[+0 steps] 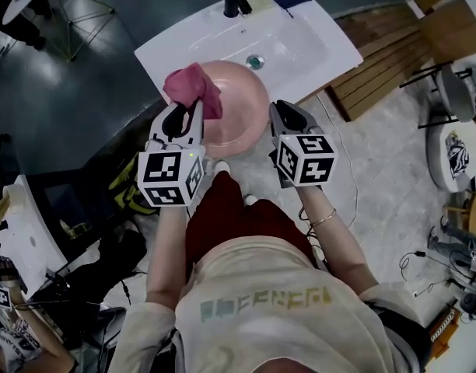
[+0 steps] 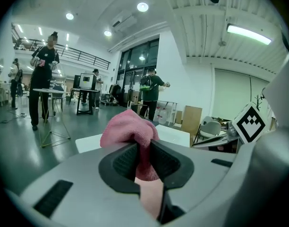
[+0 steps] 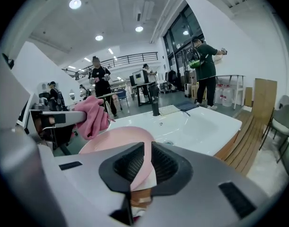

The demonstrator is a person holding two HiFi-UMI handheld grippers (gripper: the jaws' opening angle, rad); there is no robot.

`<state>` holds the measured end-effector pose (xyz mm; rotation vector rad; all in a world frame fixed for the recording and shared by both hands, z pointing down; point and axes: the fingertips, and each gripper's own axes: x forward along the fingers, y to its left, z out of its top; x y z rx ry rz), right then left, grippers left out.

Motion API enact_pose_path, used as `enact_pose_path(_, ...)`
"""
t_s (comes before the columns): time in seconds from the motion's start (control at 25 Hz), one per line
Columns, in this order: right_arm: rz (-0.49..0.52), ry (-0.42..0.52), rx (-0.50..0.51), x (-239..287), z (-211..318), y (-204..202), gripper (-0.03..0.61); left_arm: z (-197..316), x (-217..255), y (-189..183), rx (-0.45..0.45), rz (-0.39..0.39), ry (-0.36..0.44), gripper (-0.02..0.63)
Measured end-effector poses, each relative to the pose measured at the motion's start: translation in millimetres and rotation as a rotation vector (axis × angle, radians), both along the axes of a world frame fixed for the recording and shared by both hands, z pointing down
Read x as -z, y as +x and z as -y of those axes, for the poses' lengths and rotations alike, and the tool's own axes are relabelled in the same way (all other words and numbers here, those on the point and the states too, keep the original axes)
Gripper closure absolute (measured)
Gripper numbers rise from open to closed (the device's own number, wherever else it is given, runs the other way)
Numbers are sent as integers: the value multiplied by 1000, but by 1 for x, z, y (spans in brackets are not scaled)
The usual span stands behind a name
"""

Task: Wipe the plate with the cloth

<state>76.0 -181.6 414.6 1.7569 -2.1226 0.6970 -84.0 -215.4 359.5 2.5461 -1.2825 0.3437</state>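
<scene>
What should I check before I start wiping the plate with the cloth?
1. The left claw is shut on the cloth: ok.
2. The right claw is shut on the rim of the plate: ok.
3. Enough cloth sticks out past the left claw to wipe with: ok.
4. Cloth touches the plate: cannot tell; it sits at the plate's left edge.
5. Plate is held by the sink, its face open to the cloth: ok.
</scene>
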Motion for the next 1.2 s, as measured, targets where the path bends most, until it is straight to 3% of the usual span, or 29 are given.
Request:
enact_pose_path(0.48, 9, -98, -39, -24, 18, 11, 532, 38, -9, 26, -92, -15, -26, 546)
enact_pose_path(0.64, 31, -127, -43, -32, 21, 10, 482, 46, -16, 32, -115, -14, -46, 546)
enact_pose_path(1.2, 47, -261, -41, -69, 35, 10, 482, 68, -49, 41, -155, 2, -143, 546)
